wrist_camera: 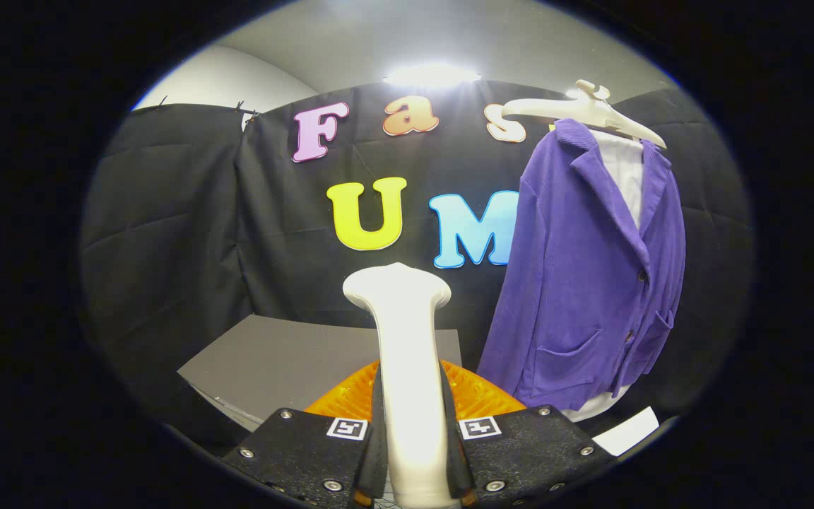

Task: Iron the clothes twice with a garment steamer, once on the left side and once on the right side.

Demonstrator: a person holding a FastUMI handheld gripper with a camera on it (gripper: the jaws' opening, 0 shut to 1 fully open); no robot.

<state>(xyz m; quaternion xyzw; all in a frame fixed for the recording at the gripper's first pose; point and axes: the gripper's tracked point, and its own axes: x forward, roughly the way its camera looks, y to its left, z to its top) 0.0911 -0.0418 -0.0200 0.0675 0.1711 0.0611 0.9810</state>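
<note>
A white garment steamer (407,353) stands upright between my fingers, its handle clamped by both of them and its wide head on top. My gripper (413,431) is shut on that handle. A purple corduroy jacket (591,283) over a white shirt (626,173) hangs on a white hanger (584,109) to the right of the steamer and beyond it, its front turned toward me. The steamer head is apart from the jacket, left of its sleeve.
A grey table top (273,360) lies beyond the fingers, to the left of the steamer. A white sheet of paper (629,431) lies below the jacket's hem. Black cloth walls close the booth behind and on both sides.
</note>
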